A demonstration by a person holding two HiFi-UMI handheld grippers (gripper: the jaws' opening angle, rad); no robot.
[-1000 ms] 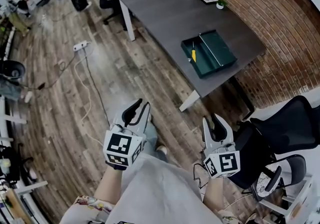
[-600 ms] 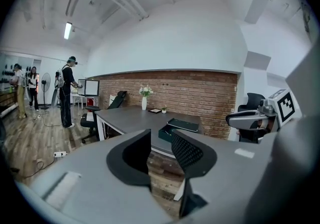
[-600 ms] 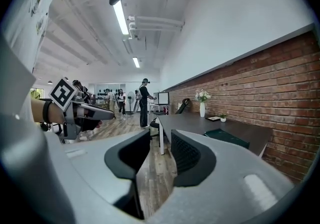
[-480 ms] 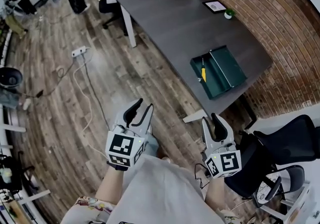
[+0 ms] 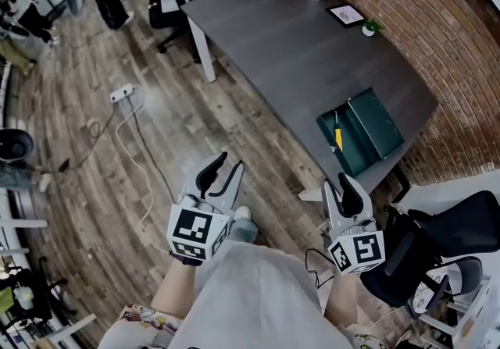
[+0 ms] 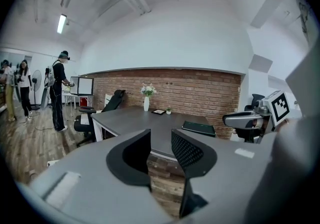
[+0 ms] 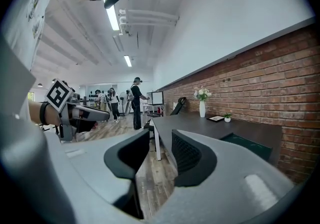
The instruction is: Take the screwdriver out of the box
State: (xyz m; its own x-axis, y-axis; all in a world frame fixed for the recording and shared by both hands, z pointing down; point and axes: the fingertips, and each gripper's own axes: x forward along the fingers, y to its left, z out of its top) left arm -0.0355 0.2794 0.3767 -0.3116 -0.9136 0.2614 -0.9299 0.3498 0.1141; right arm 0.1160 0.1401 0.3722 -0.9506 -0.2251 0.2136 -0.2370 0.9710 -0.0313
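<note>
**Condition.** The left hand-held gripper [image 5: 221, 166] is released, with a clear gap between its jaws and nothing in it. The right hand-held gripper [image 5: 344, 183] is also empty, and its jaws are opening. Both hang over the floor, well apart from the table [image 5: 289, 43].

**Location of the part.** The screwdriver [image 5: 338, 137] lies inside the open green box [image 5: 353, 151]. It has a yellow handle and runs lengthwise close to the box's left wall. The box sits at the near end of the table, close to the edge and beside the brick wall.

**Probable faults.**
- Blocked grasp: the screwdriver lies close to the box wall. One jaw may land on the rim instead of beside the handle, so the jaws would close on nothing.
- Box displacement: the box is near the table edge. A push or a dragging lift could slide it off.
- Slip: a grip on the thin shaft rather than the handle is likely to let the tool rotate or drop.
- Approach obstruction: a black chair [image 5: 437, 238] stands just beside the right hand-held gripper and may catch the arm.
</note>
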